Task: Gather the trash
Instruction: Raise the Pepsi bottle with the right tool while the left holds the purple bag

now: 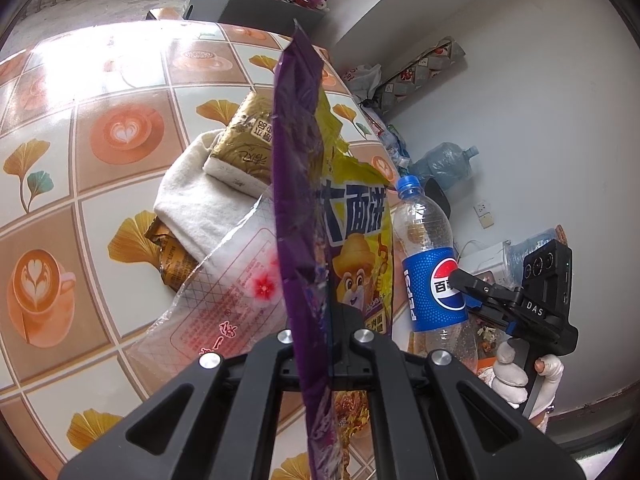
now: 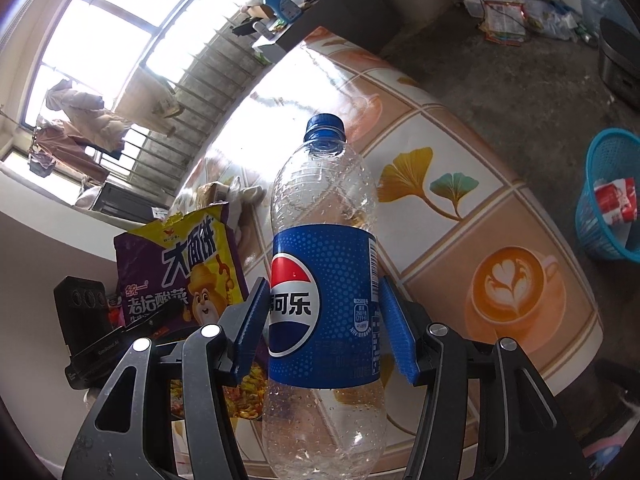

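Note:
My left gripper [image 1: 316, 344] is shut on a purple and yellow noodle snack bag [image 1: 300, 184], held edge-on above the table; the bag also shows in the right wrist view [image 2: 180, 268]. My right gripper [image 2: 324, 320] is shut on an empty Pepsi bottle [image 2: 324, 280] with a blue cap, held upright off the table. The bottle [image 1: 432, 264] and right gripper [image 1: 460, 280] appear at the right of the left wrist view. A blue mesh trash basket [image 2: 600, 216] with a red wrapper inside stands on the floor at the right.
The table [image 1: 80, 160] has a coffee-cup patterned cloth. On it lie a white towel [image 1: 192, 200], a gold packet [image 1: 244, 140], a clear plastic wrapper [image 1: 224, 292] and a brown wrapper [image 1: 168, 248]. A cluttered dark cabinet [image 1: 256, 0] stands beyond. A water jug [image 1: 444, 164] sits on the floor.

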Tool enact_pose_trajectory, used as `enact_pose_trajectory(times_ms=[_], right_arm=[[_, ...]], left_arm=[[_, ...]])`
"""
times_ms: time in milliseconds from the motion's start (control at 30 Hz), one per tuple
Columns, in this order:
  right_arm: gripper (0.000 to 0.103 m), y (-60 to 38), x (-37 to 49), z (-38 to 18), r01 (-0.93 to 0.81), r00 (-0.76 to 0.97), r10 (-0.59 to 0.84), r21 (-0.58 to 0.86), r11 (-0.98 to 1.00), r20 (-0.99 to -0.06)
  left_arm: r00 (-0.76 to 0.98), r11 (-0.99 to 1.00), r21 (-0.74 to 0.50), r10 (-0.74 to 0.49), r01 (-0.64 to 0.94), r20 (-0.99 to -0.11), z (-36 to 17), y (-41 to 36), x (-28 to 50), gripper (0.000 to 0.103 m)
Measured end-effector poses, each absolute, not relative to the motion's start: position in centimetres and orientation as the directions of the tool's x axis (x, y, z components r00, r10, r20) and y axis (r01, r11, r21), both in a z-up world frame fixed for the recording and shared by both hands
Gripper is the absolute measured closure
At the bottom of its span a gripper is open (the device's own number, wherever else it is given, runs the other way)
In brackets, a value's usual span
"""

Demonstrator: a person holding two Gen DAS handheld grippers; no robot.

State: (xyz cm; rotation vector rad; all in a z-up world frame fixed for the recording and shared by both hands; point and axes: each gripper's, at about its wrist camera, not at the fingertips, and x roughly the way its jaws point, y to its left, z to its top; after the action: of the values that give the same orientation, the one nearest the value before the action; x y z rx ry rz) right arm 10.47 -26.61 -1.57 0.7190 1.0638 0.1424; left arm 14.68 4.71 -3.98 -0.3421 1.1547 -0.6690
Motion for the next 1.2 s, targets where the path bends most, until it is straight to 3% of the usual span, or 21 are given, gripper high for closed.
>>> enact_pose_trajectory(times_ms=[767,1200], right_arm=[[0.044,-24.7,12.4,-2.5,0.17,0.407,0.539,0.641,0.749,-0.738],[0.047,-26.7,11.5,-2.8,0.203,0.426,0.569,0.687,0.698,-0.704]], left_arm=[[0.409,0.853,-0.339,-0.495,0.397,-0.767,-2.1,1.8,12.5,0.103],[0.474,0.872,-0.269,-0.455,0.41,-0.754,-1.0,1.5,11.8,0.103]])
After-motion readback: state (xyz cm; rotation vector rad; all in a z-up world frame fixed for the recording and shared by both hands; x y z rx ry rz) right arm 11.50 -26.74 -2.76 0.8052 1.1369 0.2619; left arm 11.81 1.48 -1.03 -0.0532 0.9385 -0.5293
